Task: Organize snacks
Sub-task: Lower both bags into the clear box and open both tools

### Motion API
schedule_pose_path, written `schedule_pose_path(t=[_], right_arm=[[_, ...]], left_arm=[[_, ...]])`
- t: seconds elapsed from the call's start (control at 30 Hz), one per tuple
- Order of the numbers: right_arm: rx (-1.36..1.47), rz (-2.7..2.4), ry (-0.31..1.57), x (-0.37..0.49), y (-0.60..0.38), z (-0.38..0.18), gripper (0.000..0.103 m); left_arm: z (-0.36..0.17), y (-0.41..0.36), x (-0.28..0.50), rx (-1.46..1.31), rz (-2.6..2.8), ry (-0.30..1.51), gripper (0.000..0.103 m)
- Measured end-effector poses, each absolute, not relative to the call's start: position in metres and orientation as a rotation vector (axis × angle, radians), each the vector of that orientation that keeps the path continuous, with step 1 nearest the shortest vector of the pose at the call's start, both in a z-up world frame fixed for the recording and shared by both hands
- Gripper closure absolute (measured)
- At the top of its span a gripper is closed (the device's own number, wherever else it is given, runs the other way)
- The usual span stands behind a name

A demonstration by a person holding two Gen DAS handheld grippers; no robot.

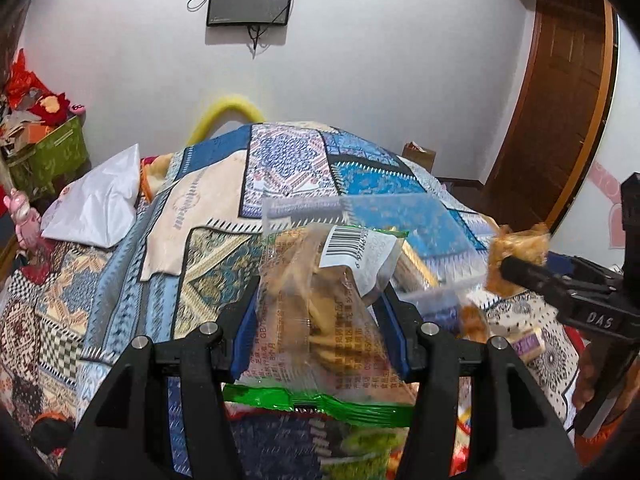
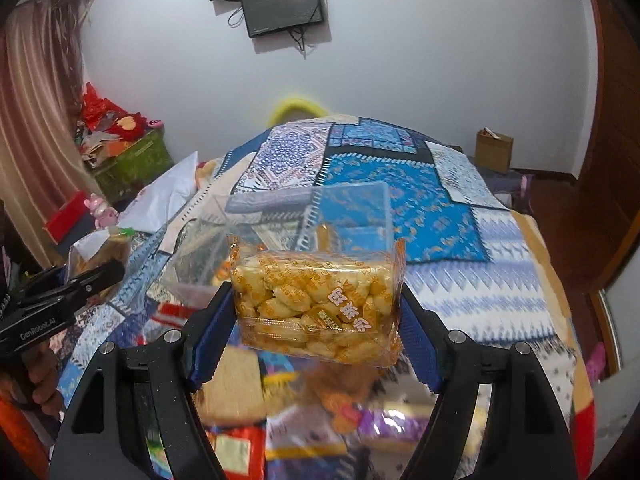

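Two grippers, left gripper [image 1: 322,320] and right gripper [image 2: 316,312], each clamp one snack packet [image 1: 320,292] [image 2: 316,300].

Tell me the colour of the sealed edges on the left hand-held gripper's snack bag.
Green edges on the snack bag, clearest in the left wrist view.

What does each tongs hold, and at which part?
Left tongs: green-edged biscuit packet, by its sides. Right tongs: orange snack packet, by its ends.

We see a clear box [image 2: 304,216] on the bed [image 2: 500,280], far of both held packets; loose snacks [image 2: 384,424] lie near; a basket [image 2: 132,164] stands far left.
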State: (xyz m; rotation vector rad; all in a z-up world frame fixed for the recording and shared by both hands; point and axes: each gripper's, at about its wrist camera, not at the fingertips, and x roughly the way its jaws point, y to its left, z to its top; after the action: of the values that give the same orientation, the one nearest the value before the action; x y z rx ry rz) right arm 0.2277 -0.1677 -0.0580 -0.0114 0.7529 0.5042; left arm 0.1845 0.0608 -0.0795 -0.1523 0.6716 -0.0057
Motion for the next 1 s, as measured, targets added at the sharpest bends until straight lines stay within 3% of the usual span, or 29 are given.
schedule_pose_path(t=[0.57, 1.0], right_arm=[[-0.069, 0.564, 0.855, 0.287, -0.124, -0.091, 0.029], [-0.135, 0.575, 0.954, 0.299, -0.111, -0.118, 0.028]], left_arm=[[-0.122, 0.052, 0.280, -0.169, -0.028, 0.771, 0.049], [-0.154, 0.051, 0.307, -0.202, -0.040, 0.880, 0.049]])
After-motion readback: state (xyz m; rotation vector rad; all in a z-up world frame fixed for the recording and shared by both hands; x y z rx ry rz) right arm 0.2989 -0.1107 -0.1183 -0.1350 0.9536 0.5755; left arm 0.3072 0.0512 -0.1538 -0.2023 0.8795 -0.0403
